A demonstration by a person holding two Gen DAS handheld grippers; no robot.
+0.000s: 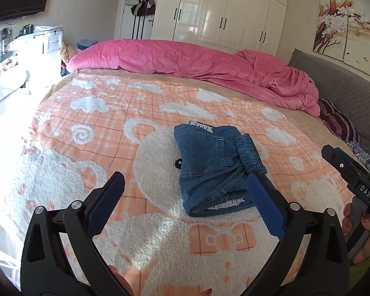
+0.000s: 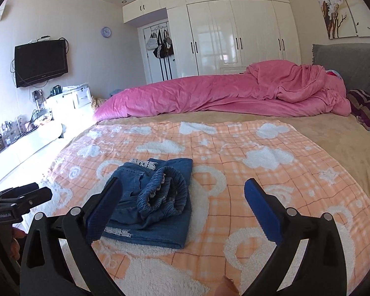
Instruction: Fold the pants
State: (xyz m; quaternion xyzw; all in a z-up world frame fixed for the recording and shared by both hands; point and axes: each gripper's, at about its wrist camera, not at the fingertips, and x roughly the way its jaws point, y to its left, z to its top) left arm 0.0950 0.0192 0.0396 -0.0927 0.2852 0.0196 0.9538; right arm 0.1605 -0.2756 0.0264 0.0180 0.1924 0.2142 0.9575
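Observation:
The blue denim pants (image 1: 209, 170) lie folded into a small thick stack on the orange checked blanket (image 1: 86, 128), with the ruffled elastic waistband on top and white lace at the near edge. My left gripper (image 1: 185, 176) is open just short of the stack, its right finger overlapping the pants' near right corner in the view, nothing gripped. In the right wrist view the pants (image 2: 157, 204) sit left of centre. My right gripper (image 2: 182, 182) is open, with its left finger in front of the stack's left edge and its right finger over bare blanket.
A rumpled pink duvet (image 1: 209, 66) lies along the far side of the bed. A grey headboard (image 1: 338, 86) and a striped pillow (image 1: 338, 120) are at the right. White wardrobes (image 2: 234, 37) stand behind, with a wall TV (image 2: 40, 61) and low cabinets at the left.

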